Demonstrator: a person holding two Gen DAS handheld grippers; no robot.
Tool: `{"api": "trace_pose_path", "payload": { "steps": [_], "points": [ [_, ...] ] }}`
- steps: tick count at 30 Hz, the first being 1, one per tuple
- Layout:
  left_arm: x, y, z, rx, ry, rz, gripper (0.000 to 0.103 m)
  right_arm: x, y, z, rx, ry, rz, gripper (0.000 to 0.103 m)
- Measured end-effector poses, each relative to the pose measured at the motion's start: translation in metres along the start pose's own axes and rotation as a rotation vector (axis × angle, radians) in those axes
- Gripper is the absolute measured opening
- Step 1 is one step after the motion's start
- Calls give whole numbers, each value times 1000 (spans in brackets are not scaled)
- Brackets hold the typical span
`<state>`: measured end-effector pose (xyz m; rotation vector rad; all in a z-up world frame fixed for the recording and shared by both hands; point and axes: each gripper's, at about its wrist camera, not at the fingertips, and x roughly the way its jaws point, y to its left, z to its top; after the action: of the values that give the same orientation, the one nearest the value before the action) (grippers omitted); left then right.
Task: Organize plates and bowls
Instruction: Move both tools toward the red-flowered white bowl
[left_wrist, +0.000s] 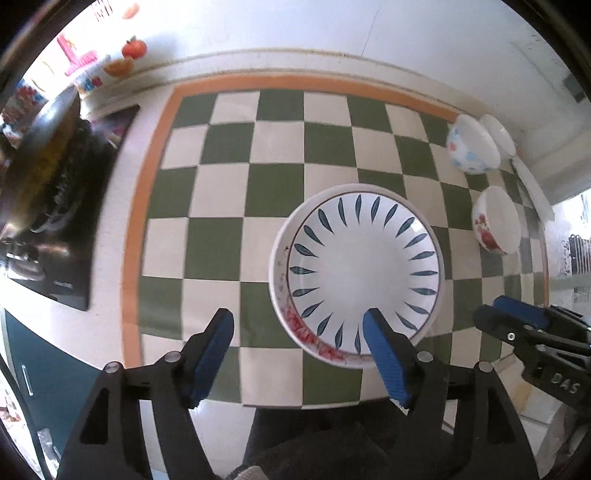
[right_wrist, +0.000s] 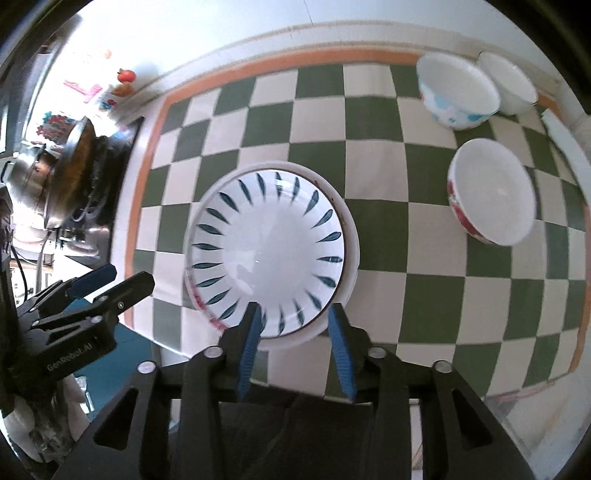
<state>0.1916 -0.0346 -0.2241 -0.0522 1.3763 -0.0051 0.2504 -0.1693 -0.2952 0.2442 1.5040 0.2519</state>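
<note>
Blue-padded fingers of the left hand-held gripper (left_wrist: 299, 356) stand wide apart with nothing between them; one pad hangs over the near rim of the dishes, the other over bare cloth, neither pressing on anything. Beside it, the right hand-held gripper (right_wrist: 297, 352) is about half open, its two blue pads either side of the near rim without gripping it, so it too holds nothing.

Just ahead of both lies a round white plate with blue leaf-shaped strokes (left_wrist: 364, 267), nested in a wider white plate with a red pattern on its rim (left_wrist: 314, 343): two plates in one stack, resting on the green-and-cream chequered cloth with an orange border (left_wrist: 221, 192) that covers the counter.

Further ahead and to the right stand three bowls, apart from the stack: a white bowl with red flowers (right_wrist: 491, 192), a white bowl with blue markings (right_wrist: 456, 90) and a plain white bowl (right_wrist: 509, 83), the last two touching.
</note>
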Motion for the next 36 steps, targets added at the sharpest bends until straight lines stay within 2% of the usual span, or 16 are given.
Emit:
{"api": "trace_pose_path", "payload": {
  "steps": [1, 2, 4, 5, 8, 15, 23, 26, 32, 36],
  "points": [
    [-8, 1, -2, 5, -11, 0, 82, -12, 4, -6, 5, -21, 3, 53],
    [-13, 1, -3, 9, -17, 0, 85, -18, 7, -11, 6, -31, 6, 65],
    [-28, 3, -8, 13, -40, -12, 87, -35, 17, -22, 0, -56, -6, 76],
    [-36, 4, -11, 18, -48, -19, 87, -41, 21, -25, 0, -65, -11, 78],
    [-55, 3, -18, 44, -74, -39, 88, -58, 32, -39, 10, -95, -21, 82],
    [-82, -2, -31, 105, -104, -61, 88, -82, 43, -63, 58, -141, -26, 83],
    [-87, -20, -24, 99, -129, -82, 88, -107, 27, -66, 82, -202, 38, 83],
    [-79, -41, -8, 94, -147, -73, 88, -117, -1, -60, 121, -248, 57, 83],
    [-48, -100, 39, 74, -160, -88, 88, -120, -102, -31, 236, -269, 11, 83],
    [-5, -147, 74, 76, -106, -85, 88, -99, -176, -1, 296, -231, -18, 83]
  ]
}}
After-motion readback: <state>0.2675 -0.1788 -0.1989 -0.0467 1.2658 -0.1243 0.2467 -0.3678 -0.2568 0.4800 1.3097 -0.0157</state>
